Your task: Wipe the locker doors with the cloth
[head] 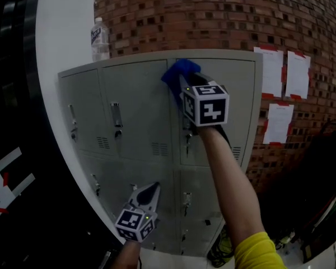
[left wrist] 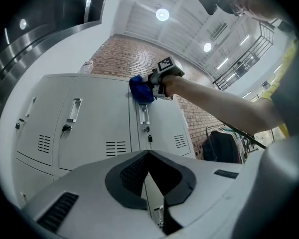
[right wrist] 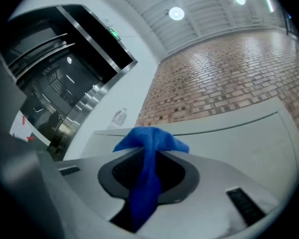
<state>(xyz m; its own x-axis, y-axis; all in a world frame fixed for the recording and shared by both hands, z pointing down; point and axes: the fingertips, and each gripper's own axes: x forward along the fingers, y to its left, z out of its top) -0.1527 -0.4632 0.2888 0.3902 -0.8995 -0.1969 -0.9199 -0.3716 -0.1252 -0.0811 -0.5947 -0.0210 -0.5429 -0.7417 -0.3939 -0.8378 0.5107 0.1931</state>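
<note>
A grey bank of lockers (head: 140, 116) stands against a brick wall. My right gripper (head: 186, 82) is shut on a blue cloth (head: 178, 72) and presses it against the top left corner of the upper right locker door (head: 229, 105). In the right gripper view the blue cloth (right wrist: 148, 158) hangs down between the jaws, its bunched end at the locker's top edge. The left gripper view shows the same cloth (left wrist: 140, 89) on the door. My left gripper (head: 151, 190) hangs low in front of the lower doors, shut with nothing in it, its tips (left wrist: 148, 153) meeting.
A plastic water bottle (head: 99, 38) stands on top of the lockers at the left. White papers (head: 283, 72) are pinned on the brick wall at the right. Door handles and keys (head: 116, 116) stick out from the doors. Dark bags (left wrist: 224, 146) lie right of the lockers.
</note>
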